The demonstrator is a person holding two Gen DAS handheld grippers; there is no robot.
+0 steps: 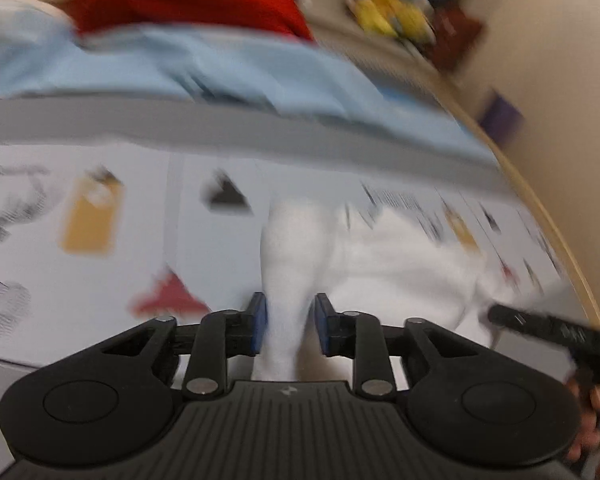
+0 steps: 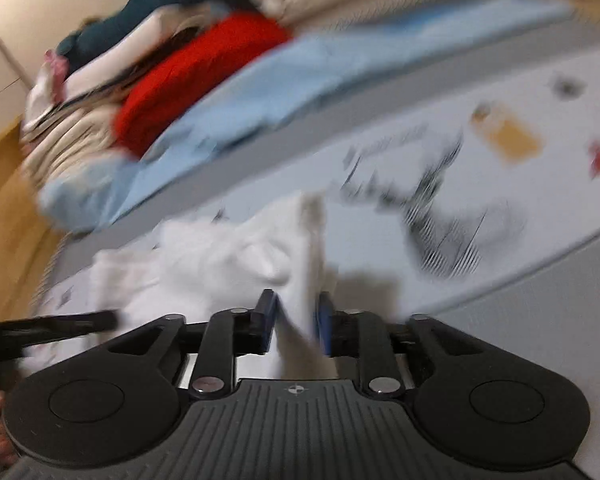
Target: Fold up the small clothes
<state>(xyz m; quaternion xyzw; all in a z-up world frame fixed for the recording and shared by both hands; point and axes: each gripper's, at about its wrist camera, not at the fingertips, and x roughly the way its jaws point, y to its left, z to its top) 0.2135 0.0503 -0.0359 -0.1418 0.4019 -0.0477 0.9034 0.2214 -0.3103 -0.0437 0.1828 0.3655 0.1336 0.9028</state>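
White cloth runs up between the blue pads of the left gripper, jaws narrowed and pinching a fold above the printed mat.

Right view: the right gripper likewise clamps the cloth, lifted off the mat.

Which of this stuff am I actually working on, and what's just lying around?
In the job: white garment, with cloth between the jaws of the left gripper and the right gripper.
Lying about: red cloth, light blue cloth, teal garment, yellow items.
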